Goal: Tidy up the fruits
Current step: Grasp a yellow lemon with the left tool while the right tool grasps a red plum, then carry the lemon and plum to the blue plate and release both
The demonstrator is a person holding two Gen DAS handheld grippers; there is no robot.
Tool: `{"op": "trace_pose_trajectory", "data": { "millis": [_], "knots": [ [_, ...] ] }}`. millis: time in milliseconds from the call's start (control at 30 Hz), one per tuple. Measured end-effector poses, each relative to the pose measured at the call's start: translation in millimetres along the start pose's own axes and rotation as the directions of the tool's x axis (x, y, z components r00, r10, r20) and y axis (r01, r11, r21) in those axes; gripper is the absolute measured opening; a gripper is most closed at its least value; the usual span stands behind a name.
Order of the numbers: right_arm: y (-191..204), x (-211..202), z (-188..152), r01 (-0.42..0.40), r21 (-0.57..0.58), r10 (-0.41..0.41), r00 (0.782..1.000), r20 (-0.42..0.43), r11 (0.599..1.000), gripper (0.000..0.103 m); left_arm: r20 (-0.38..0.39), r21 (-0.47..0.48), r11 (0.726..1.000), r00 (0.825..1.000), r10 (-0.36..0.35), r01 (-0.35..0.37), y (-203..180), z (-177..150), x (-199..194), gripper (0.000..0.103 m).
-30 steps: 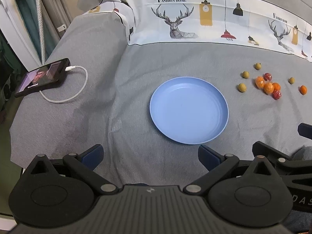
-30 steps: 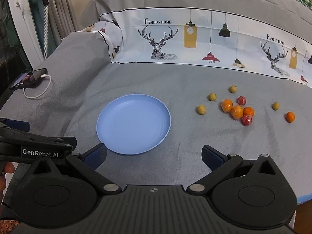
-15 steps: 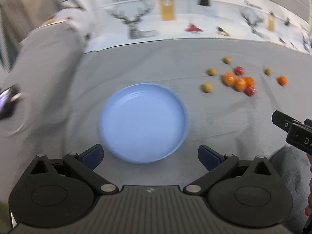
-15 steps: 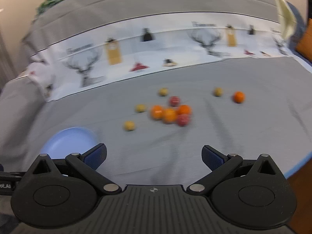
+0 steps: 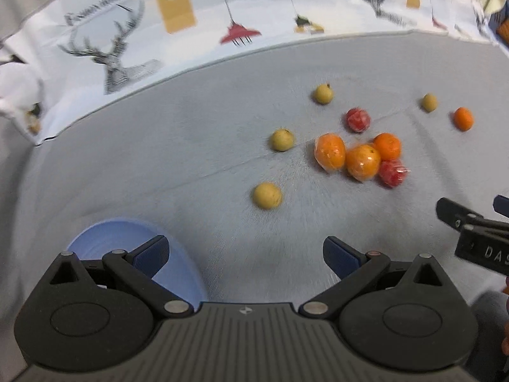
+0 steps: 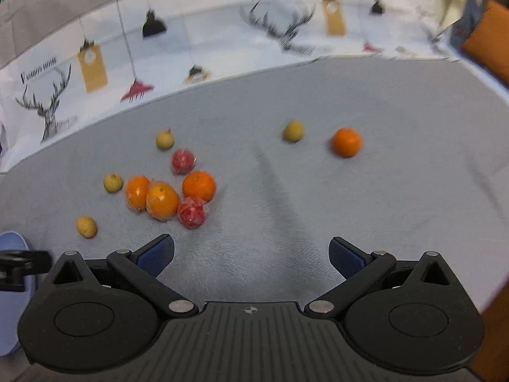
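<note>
Fruits [image 5: 362, 162] nearer vs 1 s ago: orange, red, yellow.

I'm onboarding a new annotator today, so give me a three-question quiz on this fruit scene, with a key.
1. True or false: the left gripper and the right gripper are both open and empty.
2. How many small yellow fruits lie on the grey cloth in the right wrist view?
3. Multiple choice: the lone orange lies apart from the cluster, nearest to: A) the blue plate; B) a yellow fruit; C) a red wrapped fruit.

Key: 1 true; 2 four; 3 B.
</note>
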State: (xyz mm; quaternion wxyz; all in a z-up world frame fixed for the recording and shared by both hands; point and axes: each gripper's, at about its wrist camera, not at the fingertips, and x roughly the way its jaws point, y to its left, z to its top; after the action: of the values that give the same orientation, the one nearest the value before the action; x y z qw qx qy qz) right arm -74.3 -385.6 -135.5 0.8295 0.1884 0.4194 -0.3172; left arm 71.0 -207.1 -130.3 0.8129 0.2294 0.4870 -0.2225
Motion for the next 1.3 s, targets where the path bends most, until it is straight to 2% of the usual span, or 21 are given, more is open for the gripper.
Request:
{"op": "trace_pose_trajectory", "data": {
  "millis": [133, 300, 367, 467, 600, 633, 667, 700, 733, 800, 867, 1033, 1133, 1200, 1300],
  "knots": [
    [14.0, 43.0, 4.9, 0.001, -0.045, -0.001, 1.0, -0.011, 0.999, 0.102, -0.045, -0.016, 1.0, 0.999, -0.022, 0.021, -4.5, 19.2, 43.6, 0.103],
    [33.9, 91.1, 5.3, 0.006, -0.181, 0.001, 0.999, 0.039, 0.983, 0.102, -0.071, 0.01, 1.0, 0.997, -0.004, 0.005, -6.7, 31.4, 82.6, 0.103],
    [34.2, 96.3, -0.5, 0.004, -0.198, 0.019, 0.993, 0.115, 0.98, 0.102, -0.055, -0.012, 0.999, 0.997, -0.047, 0.047, 0.6, 29.6, 88.6, 0.103],
    [32.2, 97.1, 0.2, -0.002, -0.188, 0.025, 0.992, 0.121, 0.982, 0.102, -0.061, -0.041, 0.995, 0.994, -0.096, 0.093, 10.4, 29.3, 93.4, 0.103],
    [32.2, 94.2, 0.9, 0.007, -0.188, 0.016, 0.993, 0.12, 0.982, 0.102, -0.052, -0.029, 0.997, 0.996, -0.076, 0.075, 8.4, 28.1, 91.6, 0.102],
    [33.8, 92.4, 0.8, 0.012, -0.184, 0.008, 0.994, 0.112, 0.983, 0.102, -0.043, -0.031, 0.997, 0.996, -0.074, 0.073, 7.0, 26.9, 88.2, 0.088],
    [34.4, 89.6, 0.4, 0.019, -0.169, -0.003, 0.995, 0.097, 0.985, 0.101, -0.008, -0.035, 0.994, 0.995, -0.101, 0.101, 5.5, 24.2, 79.8, 0.055],
    [35.5, 85.4, 0.0, 0.02, -0.158, -0.005, 0.996, 0.093, 0.987, 0.088, 0.012, -0.033, 0.992, 0.993, -0.121, 0.122, 3.7, 23.8, 73.9, 0.04],
    [38.7, 79.0, -1.8, 0.013, -0.17, 0.006, 0.994, 0.108, 0.985, 0.063, 0.012, -0.022, 0.992, 0.992, -0.127, 0.127, 1.0, 24.0, 70.5, 0.029],
    [49.3, 73.4, -8.7, -0.013, -0.226, 0.045, 0.99, 0.136, 0.974, 0.031, 0.027, -0.007, 0.99, 0.99, -0.138, 0.138, -2.3, 22.5, 66.9, 0.029],
    [51.8, 72.4, -10.2, -0.01, -0.244, 0.045, 0.99, 0.137, 0.97, 0.031, 0.037, -0.002, 0.992, 0.991, -0.126, 0.127, -1.8, 21.6, 63.5, 0.029],
    [38.9, 57.9, -2.9, 0.027, -0.152, -0.004, 0.989, 0.15, 0.988, 0.031, 0.05, -0.057, 0.988, 0.989, -0.14, 0.142, 8.8, 19.5, 31.9, 0.029],
    [27.0, 30.7, -0.1, 0.035, -0.107, -0.016, 0.984, 0.176, 0.994, 0.031, 0.075, -0.071, 0.988, 0.989, -0.13, 0.135, 16.3, 13.4, -1.7, 0.029],
    [21.4, 6.6, -1.5, 0.015, -0.098, 0.005, 0.981, 0.195, 0.995, 0.031, 0.085, -0.081, 0.988, 0.988, -0.126, 0.133, 24.9, 5.5, -27.2, 0.029],
    [18.3, -38.0, -5.0, -0.027, -0.122, 0.055, 0.971, 0.231, 0.992, 0.031, 0.098, -0.082, 0.992, 0.992, -0.085, 0.093, 36.7, -13.6, -66.9, 0.029]
  ]
}}
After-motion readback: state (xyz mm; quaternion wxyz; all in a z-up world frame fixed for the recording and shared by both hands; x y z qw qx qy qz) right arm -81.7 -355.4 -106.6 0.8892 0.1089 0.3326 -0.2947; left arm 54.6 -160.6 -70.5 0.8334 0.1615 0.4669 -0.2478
